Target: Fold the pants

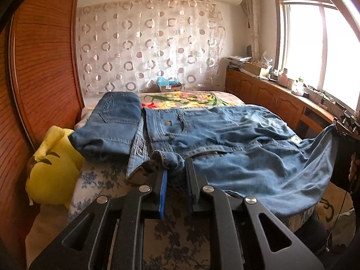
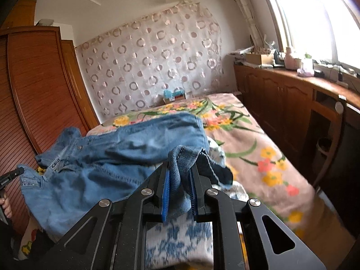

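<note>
A pair of blue jeans (image 1: 236,135) lies spread across the bed, waistband and zip toward the left wrist camera. My left gripper (image 1: 175,164) is shut on a bunched fold of denim at the waistband. My right gripper (image 2: 180,164) is shut on another edge of the jeans (image 2: 101,168), which drapes over its fingers and is lifted off the bed. In the left wrist view the right gripper (image 1: 346,157) shows at the right edge, with a raised denim corner running to it. The left gripper (image 2: 11,175) shows at the left edge of the right wrist view.
A second, folded pair of jeans (image 1: 112,123) rests at the bed's left, beside a yellow plush toy (image 1: 51,168). A wooden wardrobe (image 1: 45,67) stands close on the left. A cluttered wooden cabinet (image 1: 270,94) runs under the window. A floral blanket (image 2: 258,153) covers the bed.
</note>
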`<state>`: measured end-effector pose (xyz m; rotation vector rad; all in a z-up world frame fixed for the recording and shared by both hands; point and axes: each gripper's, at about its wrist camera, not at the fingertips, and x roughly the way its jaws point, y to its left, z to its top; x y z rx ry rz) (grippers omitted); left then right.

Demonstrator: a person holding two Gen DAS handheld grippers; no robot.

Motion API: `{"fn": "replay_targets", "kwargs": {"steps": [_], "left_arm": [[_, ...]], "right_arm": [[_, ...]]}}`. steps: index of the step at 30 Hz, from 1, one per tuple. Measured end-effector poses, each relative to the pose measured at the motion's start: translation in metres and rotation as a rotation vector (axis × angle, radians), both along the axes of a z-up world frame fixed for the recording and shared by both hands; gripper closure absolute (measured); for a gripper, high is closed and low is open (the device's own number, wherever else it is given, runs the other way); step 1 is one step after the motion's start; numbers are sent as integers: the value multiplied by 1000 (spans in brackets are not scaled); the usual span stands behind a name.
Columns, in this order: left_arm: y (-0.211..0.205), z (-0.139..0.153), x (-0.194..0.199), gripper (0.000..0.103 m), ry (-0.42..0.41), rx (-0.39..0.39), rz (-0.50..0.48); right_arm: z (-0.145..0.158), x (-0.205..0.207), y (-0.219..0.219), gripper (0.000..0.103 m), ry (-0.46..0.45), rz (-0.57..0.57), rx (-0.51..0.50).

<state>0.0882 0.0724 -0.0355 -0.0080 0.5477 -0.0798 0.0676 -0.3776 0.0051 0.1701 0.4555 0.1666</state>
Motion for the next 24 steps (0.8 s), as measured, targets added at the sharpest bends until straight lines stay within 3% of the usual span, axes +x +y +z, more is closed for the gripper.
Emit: {"fn": "replay_targets", "kwargs": {"steps": [11, 24], "left_arm": [[9, 24, 47, 88, -17, 8, 14], [17, 0, 111, 89, 31, 1, 37]], "right_arm": [[8, 43, 9, 88, -52, 16, -32], [-29, 104, 23, 88, 20, -16, -54]]}}
